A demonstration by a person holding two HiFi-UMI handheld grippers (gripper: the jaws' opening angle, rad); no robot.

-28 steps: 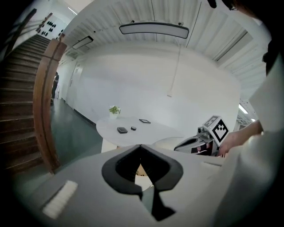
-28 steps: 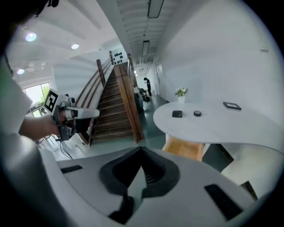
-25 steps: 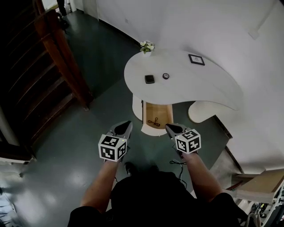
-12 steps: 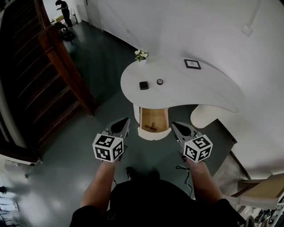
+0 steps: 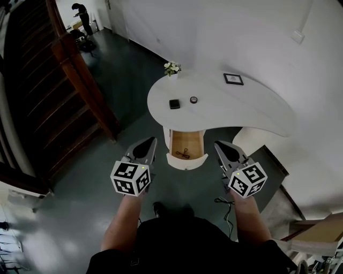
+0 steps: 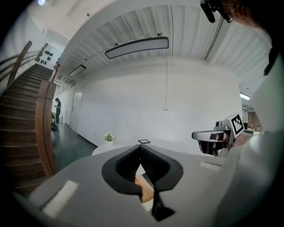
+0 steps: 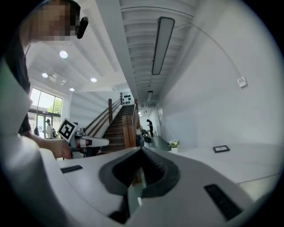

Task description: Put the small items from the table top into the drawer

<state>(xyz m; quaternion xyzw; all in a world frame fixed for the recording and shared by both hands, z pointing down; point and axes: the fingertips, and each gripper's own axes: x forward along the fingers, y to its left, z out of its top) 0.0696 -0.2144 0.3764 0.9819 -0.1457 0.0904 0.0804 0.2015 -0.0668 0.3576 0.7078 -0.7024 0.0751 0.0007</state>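
A white curved table (image 5: 241, 107) carries a small black square item (image 5: 174, 104) and a small round dark item (image 5: 193, 99). Under its front edge a wooden drawer (image 5: 187, 143) stands pulled out, with a thin dark object (image 5: 183, 154) lying inside. My left gripper (image 5: 152, 141) hovers over the floor left of the drawer, jaws together and empty. My right gripper (image 5: 218, 144) hovers on the drawer's right, also shut and empty. The left gripper view shows the left gripper (image 6: 141, 147) aimed at the table, and the right gripper (image 7: 142, 149) shows likewise in its own view.
A flower pot (image 5: 172, 68) and a picture frame (image 5: 233, 79) stand at the table's back. A wooden staircase (image 5: 59, 85) rises at the left, with a person (image 5: 83, 16) far down the hall. A cable (image 5: 222, 200) lies on the dark floor by my feet.
Both grippers have dropped lower in the head view and the right one has drifted to the right. The table looks slightly farther off. Both jaws stay shut.
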